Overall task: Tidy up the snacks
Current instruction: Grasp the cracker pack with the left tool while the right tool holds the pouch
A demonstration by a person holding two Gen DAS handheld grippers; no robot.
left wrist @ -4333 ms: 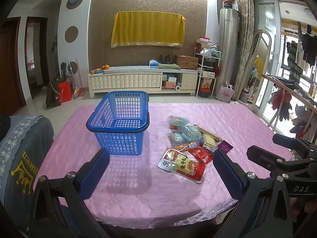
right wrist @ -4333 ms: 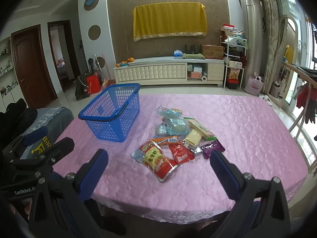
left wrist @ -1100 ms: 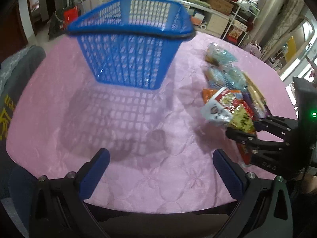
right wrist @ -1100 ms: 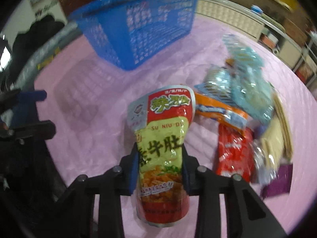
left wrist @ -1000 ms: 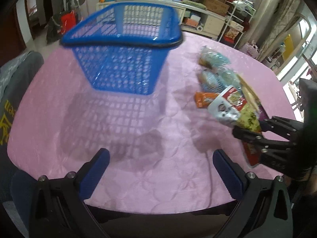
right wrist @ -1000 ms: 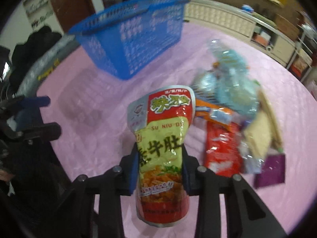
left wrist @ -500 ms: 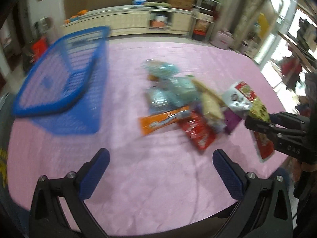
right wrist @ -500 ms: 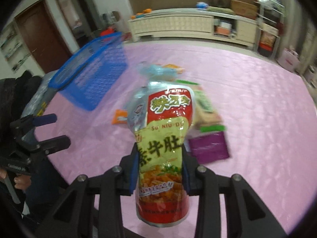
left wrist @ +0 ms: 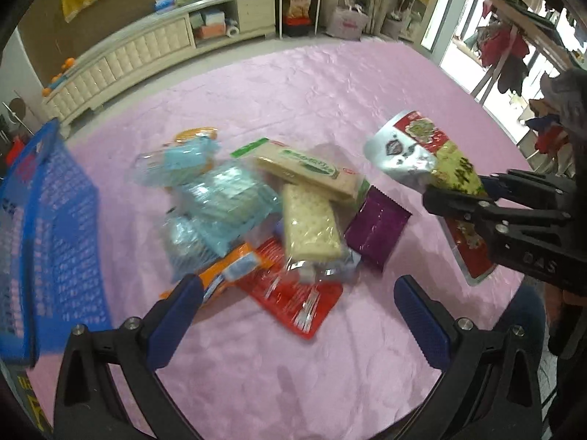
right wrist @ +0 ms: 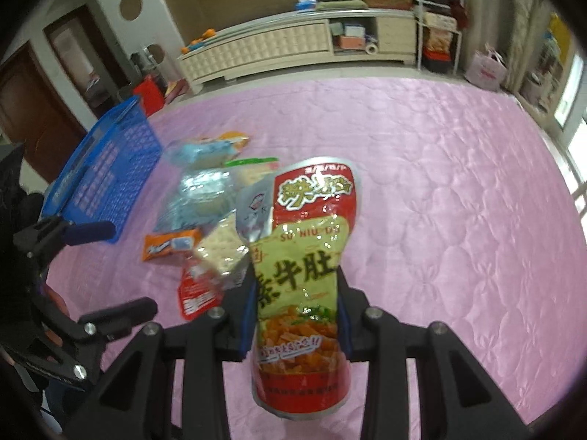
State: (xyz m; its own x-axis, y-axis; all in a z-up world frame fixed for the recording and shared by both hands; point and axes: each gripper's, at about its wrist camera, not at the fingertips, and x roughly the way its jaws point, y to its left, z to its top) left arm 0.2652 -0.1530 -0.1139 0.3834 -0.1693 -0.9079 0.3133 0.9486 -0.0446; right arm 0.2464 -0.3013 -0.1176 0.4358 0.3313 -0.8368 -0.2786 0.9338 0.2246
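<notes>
My right gripper (right wrist: 295, 289) is shut on a red, green and silver snack pouch (right wrist: 304, 256), held upright above the pink tablecloth; the same snack pouch (left wrist: 422, 154) shows at the right of the left wrist view, pinched by the right gripper (left wrist: 455, 190). My left gripper (left wrist: 297, 293) is open and empty, hovering over the snack pile (left wrist: 256, 212): blue packs, cracker packs (left wrist: 310, 231), a red pack (left wrist: 293, 293), an orange pack, a purple pack (left wrist: 378, 231). The blue basket (left wrist: 47, 249) stands at the left; the same basket (right wrist: 106, 172) appears in the right wrist view.
The pink tablecloth (right wrist: 458, 201) covers the whole table, with bare cloth to the right of the pile. Behind the table stand a long white cabinet (right wrist: 279, 47), a shelf rack and a dark door (right wrist: 33, 106). A person's hand holds the left gripper's handle.
Both views have swung rightward: the basket slid from centre to the far left and the snack pile came under the left gripper. The right gripper keeps the pouch, now over the pile's right side.
</notes>
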